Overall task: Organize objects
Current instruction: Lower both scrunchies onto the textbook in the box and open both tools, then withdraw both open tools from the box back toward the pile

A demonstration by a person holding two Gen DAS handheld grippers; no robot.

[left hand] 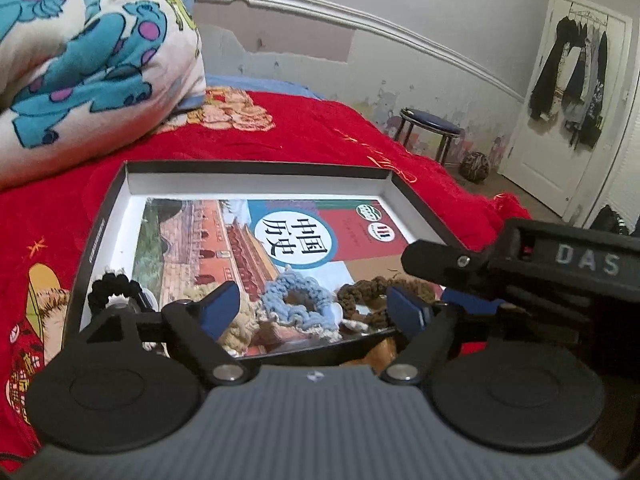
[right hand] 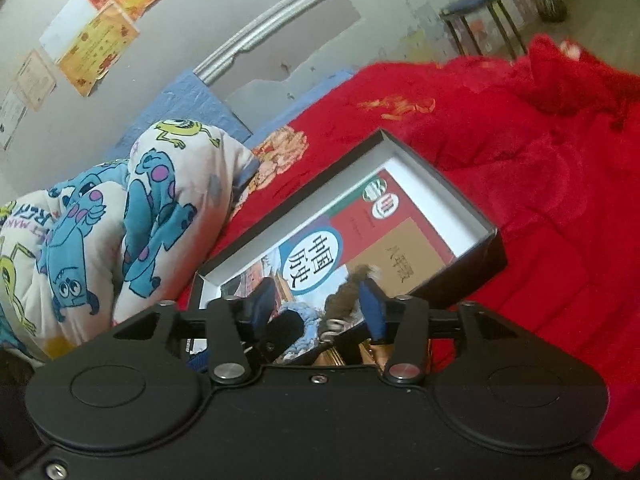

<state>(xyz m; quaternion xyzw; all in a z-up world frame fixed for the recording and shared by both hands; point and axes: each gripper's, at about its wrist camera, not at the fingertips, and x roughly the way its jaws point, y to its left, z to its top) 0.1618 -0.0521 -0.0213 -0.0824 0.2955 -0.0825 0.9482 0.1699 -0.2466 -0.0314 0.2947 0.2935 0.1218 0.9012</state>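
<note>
Left tool [left hand: 310, 306]: jaws wide apart, nothing gripped; blue pads either side of light-blue scrunchie [left hand: 298, 300], not touching it.
Right tool [right hand: 318, 306]: jaws part open, pads clear of brown scrunchie [right hand: 346, 292] lying betw. them; no hold seen. Also visible in left view, entering over box's right near corner.

Landmark: box [left hand: 102, 220], shallow, black outside, white inside, lying open on bed.
- Light-blue scrunchie: inside box, near edge, on top of book, centre.
- Brown scrunchie [left hand: 370, 292]: inside box, near edge, just right of light-blue one.
- Beige/cream scrunchie [left hand: 244, 324]: inside box, near edge, touching light-blue one on its left, partly behind left pad.
- Black scrunchie [left hand: 108, 288]: inside box, near-left corner.
- Book [left hand: 248, 236]: flat on box floor, fills most of it; Chinese title in white circle, red bldg pictured on cover.
- Red blanket [left hand: 320, 132]: under box, covering bed all round.
- Cartoon-print quilt [left hand: 88, 64]: bunched on bed beyond box's left side.
- Stool [left hand: 430, 124]: blue seat, on floor past box's far-right corner, by wall.
- Door [left hand: 568, 112]: far right of box, dark clothes hung on it.
- Certificates [right hand: 96, 32]: on wall, above quilt.
</note>
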